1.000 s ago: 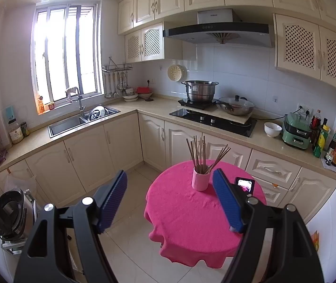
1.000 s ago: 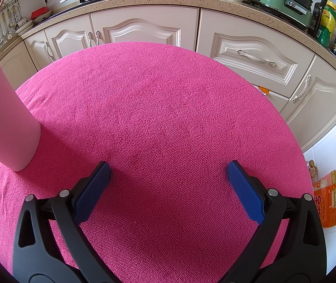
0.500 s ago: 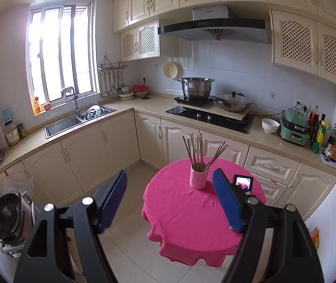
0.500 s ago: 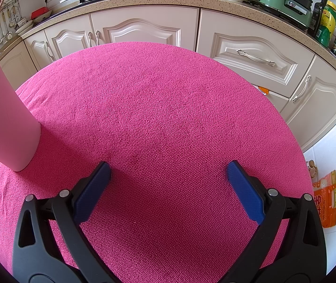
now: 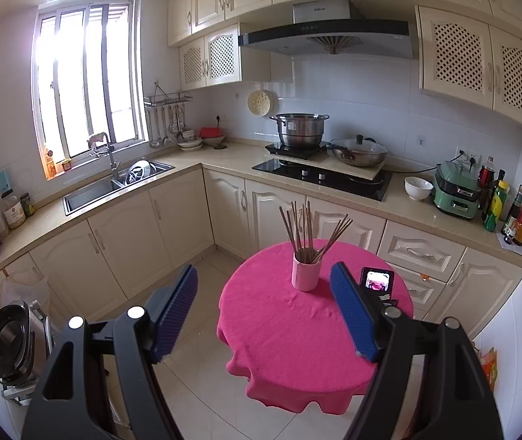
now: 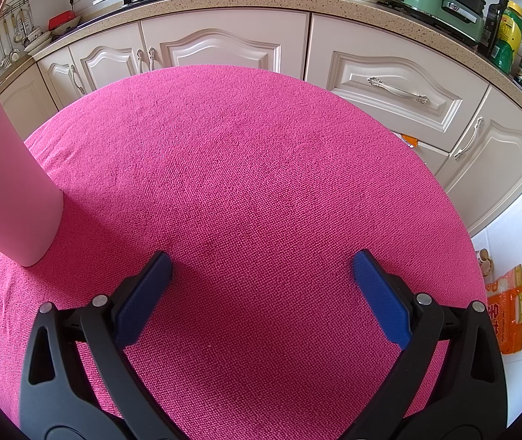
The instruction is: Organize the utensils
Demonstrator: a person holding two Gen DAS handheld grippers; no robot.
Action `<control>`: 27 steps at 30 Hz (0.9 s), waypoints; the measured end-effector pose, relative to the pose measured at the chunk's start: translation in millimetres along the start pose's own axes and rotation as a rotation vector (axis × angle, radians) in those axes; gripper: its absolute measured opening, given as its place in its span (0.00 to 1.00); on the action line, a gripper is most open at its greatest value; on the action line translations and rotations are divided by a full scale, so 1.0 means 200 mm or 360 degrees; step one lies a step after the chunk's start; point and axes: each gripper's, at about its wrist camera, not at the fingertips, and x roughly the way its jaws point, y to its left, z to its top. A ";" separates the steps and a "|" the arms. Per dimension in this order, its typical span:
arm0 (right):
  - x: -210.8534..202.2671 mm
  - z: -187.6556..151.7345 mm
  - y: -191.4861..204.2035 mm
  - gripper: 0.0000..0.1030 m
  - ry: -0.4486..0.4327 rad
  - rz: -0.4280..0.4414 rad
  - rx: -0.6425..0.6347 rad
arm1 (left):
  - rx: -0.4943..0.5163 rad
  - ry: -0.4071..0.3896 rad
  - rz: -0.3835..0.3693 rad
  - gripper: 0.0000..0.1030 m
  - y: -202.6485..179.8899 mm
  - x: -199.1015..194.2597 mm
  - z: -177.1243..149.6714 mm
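Chopsticks (image 5: 310, 229) stand fanned out in the pink cup (image 5: 305, 270), upright so their tips splay above the rim; that looks like the tidy end of the job, every stick in view gathered into one holder. The cup sits on the far half of the round counter (image 5: 297, 337) under its pink cloth, and no stick lies loose on the cloth. Just right of the cup rests the right hand-held gripper (image 6: 261, 267), low over the cloth, jaws spread wide with nothing between them; the cup shows at the left edge of its view (image 6: 8, 190). Well back from the cup and high above the floor, the left hand-held gripper (image 5: 263, 310) hangs with jaws also wide and empty, framing the cup. My read: nothing left to pick up. Behind the cup run the cabinets (image 5: 272, 212) and the stove (image 5: 321, 178).
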 end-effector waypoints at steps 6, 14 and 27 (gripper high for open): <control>0.00 0.00 0.00 0.94 0.0000 0.0000 0.0000 | 0.0021 0.0054 -0.0001 0.71 -0.04 0.15 0.01; 0.00 0.00 0.00 0.94 0.0000 0.0000 0.0000 | 0.0016 0.0159 -0.0026 0.71 -0.10 0.45 0.01; 0.00 0.00 0.00 0.94 0.0000 0.0000 0.0000 | 0.0045 0.0262 -0.0045 0.71 -0.20 0.84 0.00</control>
